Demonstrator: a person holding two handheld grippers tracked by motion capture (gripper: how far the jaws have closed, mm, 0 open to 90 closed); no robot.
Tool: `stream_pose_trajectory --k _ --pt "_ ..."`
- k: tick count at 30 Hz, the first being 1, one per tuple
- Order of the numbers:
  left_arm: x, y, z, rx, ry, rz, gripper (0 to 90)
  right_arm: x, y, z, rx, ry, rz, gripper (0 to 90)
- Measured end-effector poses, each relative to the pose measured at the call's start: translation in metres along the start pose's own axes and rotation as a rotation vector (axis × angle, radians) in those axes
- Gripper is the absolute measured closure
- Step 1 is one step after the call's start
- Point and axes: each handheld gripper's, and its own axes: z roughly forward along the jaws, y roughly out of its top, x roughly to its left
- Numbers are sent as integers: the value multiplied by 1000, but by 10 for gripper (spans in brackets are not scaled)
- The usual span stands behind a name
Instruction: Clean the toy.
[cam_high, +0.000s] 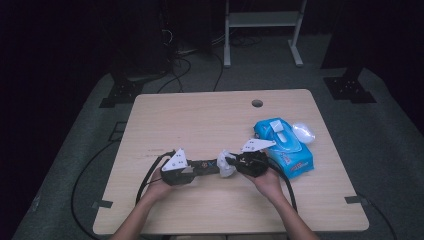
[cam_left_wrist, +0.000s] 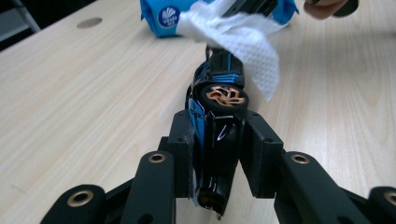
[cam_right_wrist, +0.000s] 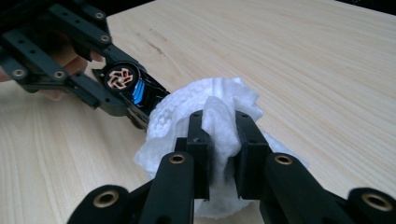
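A small black toy car with blue stripes and copper wheels is clamped on its side between the jaws of my left gripper, just above the wooden table. My right gripper is shut on a crumpled white wipe. The wipe drapes over the far end of the car. In the high view the left gripper and the right gripper face each other near the table's front middle, with the wipe between them.
A blue pack of wet wipes lies at the right of the table, close behind the right hand, with a white lid at its far end. A cable hole is near the back edge. Black cables trail off the front.
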Motion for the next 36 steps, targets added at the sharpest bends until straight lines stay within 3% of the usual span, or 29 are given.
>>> stream_pose_trajectory --k 3,9,15,19,23,29,30,36 --pt "0 -2 3 -4 -1 -8 678 -1 0 0 0 -4 6 782" --pt "2 -11 7 40 -13 -22 679 1 1 2 11 -6 -10 782" --pt "1 -12 10 71 -14 2 684 -1 1 1 11 -7 -7 781" --pt "3 -14 14 93 -4 -4 680 -5 -1 -1 11 -17 8 781" --pt "5 -16 20 138 1 -3 609 -5 -1 0 10 -15 14 781" --pt "6 -17 30 154 -7 -14 576 -6 -1 0 4 -14 19 782" --pt "6 -17 35 182 -17 -16 568 -6 -1 0 5 -13 20 782" --pt "9 -11 45 188 -26 -56 520 -6 -2 0 4 -11 19 781"
